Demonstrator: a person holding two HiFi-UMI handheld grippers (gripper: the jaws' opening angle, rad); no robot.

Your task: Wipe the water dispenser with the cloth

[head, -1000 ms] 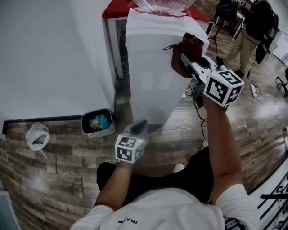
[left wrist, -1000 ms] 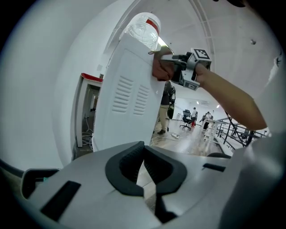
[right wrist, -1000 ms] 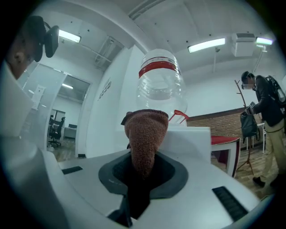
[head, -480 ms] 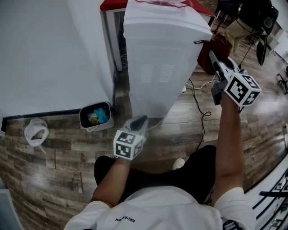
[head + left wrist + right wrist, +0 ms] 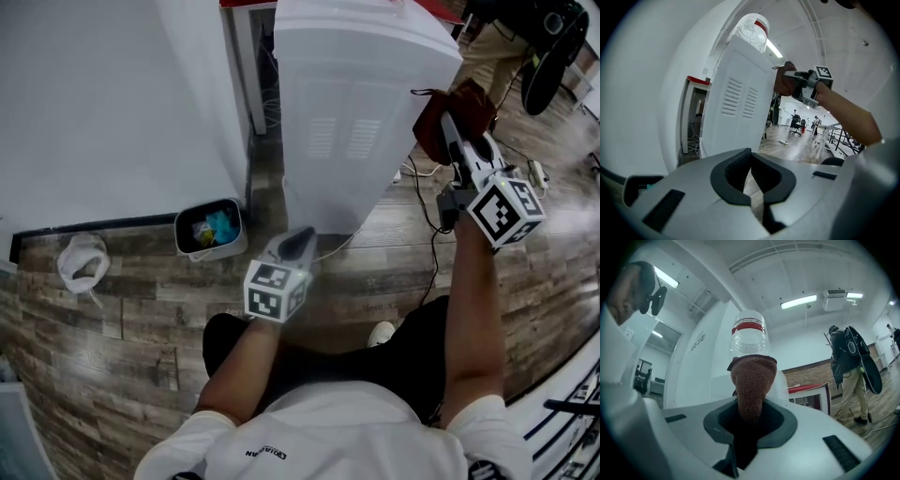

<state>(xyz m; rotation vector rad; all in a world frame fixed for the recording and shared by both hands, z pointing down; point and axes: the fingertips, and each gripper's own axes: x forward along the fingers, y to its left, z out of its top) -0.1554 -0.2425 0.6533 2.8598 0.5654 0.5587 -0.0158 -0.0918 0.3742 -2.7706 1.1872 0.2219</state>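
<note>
Brown knit cloth (image 5: pixel 451 114), judged soft, light and limp, best pinched at a bunched end, is gripped so by the clenched fingers of the right gripper (image 5: pixel 450 129) beside the dispenser (image 5: pixel 349 131); the left gripper (image 5: pixel 298 242) is held low, its fingers closed on nothing.

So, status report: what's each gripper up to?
Right gripper shut on cloth, at dispenser's edge. Left gripper shut, empty, held low. Nothing in the way.
</note>
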